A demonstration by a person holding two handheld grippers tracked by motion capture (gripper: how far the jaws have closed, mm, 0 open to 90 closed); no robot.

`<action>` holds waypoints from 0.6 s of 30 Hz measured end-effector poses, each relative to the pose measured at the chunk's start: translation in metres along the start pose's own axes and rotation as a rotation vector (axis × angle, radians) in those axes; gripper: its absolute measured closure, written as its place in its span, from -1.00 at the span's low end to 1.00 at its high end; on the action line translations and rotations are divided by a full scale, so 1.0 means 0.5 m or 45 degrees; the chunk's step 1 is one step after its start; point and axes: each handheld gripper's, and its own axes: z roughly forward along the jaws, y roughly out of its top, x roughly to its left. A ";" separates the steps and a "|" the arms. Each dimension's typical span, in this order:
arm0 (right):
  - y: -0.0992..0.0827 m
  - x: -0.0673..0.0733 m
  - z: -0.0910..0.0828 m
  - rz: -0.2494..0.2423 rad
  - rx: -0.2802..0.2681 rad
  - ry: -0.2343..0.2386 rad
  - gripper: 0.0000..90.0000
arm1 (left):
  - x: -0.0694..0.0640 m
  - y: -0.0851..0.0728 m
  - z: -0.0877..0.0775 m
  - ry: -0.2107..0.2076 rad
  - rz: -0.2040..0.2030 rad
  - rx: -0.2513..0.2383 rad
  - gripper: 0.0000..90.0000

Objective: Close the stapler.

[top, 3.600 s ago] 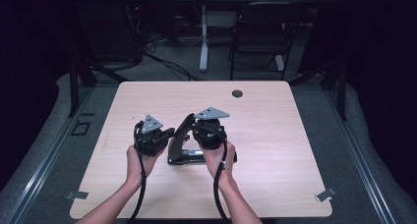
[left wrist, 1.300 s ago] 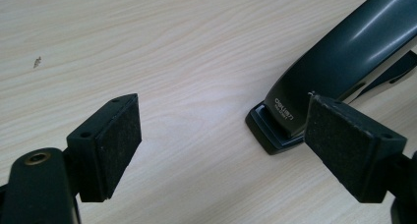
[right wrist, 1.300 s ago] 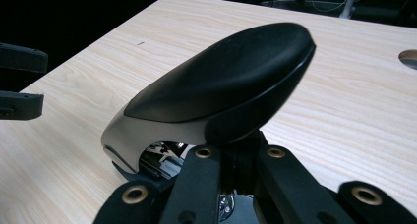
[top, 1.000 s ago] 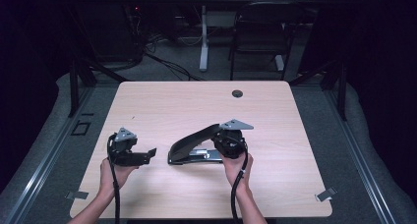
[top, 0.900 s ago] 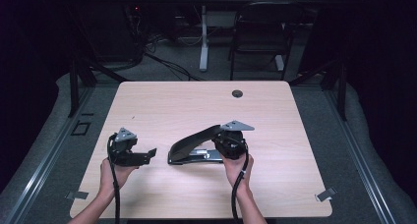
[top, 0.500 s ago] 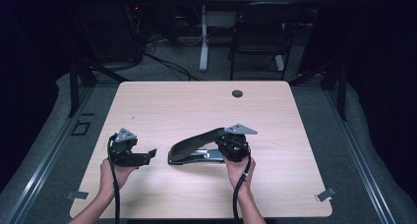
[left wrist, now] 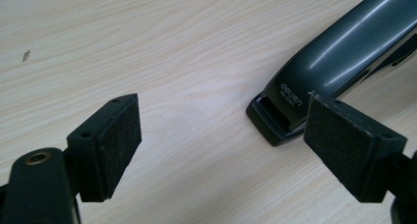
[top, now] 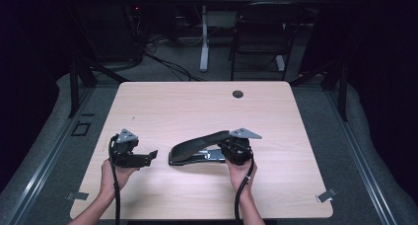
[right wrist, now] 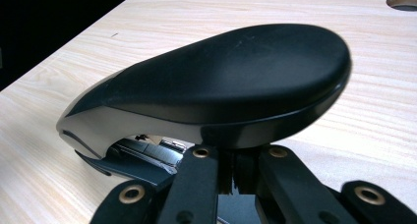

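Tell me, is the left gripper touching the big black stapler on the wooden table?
Apart. In the left gripper view, the left gripper stands open, bare wooden table between its pads, and the black stapler lies beyond them.

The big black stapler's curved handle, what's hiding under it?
Under the big black stapler's curved handle sits its shiny metal staple rail above a dark base. The right gripper covers the rest.
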 end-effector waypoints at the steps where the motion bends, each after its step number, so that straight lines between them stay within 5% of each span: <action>1: -0.002 -0.001 0.000 -0.005 -0.004 -0.001 0.98 | 0.000 0.000 0.000 0.000 0.000 0.000 -0.67; 18: -0.032 -0.017 0.015 0.046 0.010 -0.009 0.99 | 0.005 -0.004 0.002 0.002 -0.004 -0.001 -0.70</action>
